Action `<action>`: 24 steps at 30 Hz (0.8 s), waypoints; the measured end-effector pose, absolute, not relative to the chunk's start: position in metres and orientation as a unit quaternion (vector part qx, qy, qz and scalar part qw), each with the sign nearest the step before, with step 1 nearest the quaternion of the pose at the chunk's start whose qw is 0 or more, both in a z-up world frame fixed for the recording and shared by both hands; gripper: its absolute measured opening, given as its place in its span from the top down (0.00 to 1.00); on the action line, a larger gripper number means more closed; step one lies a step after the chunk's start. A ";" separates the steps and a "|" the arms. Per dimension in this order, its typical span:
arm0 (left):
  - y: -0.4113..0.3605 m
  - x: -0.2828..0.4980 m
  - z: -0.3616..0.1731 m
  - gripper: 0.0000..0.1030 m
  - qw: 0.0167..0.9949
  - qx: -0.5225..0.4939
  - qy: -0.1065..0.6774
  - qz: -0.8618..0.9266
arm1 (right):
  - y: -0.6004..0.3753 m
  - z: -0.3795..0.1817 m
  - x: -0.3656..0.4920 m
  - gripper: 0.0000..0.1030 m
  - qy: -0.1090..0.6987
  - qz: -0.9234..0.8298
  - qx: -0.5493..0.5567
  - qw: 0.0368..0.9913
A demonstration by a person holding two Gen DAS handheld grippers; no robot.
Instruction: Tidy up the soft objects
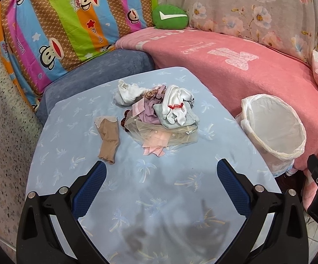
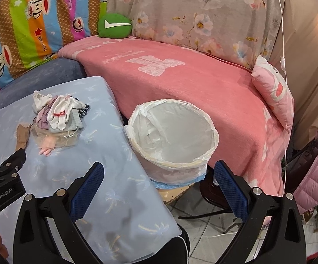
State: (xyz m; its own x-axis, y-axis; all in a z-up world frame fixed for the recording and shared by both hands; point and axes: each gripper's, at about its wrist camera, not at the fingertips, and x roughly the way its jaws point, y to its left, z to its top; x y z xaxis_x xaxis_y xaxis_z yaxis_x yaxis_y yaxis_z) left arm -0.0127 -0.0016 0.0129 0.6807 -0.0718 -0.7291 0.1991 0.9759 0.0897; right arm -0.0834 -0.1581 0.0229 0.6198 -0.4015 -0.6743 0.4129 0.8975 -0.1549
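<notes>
Hovering wide open and holding nothing, the left gripper (image 1: 161,173) sits over the near part of the blue desk (image 1: 159,198), likely ready to reach the pile of soft things (image 1: 159,107) farther on, with a tan sock (image 1: 108,138) just left of the pile. From the right side, the right gripper (image 2: 159,176) is wide open too, pointing at the empty white basket (image 2: 137,147) beside the desk, probably where the soft things go.

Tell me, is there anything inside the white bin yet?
No, the white bin shows only its plastic liner inside, while the pile of soft things lies on the blue cushion.
</notes>
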 end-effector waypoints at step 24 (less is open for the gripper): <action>-0.007 0.003 0.007 0.07 0.909 0.085 0.401 -0.074 | -0.169 0.009 -0.061 0.06 0.391 -0.228 0.012 0.891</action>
State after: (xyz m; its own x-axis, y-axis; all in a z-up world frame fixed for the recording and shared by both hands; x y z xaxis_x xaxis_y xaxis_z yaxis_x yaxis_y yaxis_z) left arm 0.0034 -0.0071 0.0066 0.6668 -0.0669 -0.7423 0.2038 0.9744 0.0953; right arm -0.0615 -0.1686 0.0094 0.5896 -0.3974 -0.7031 0.4155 0.8958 -0.1579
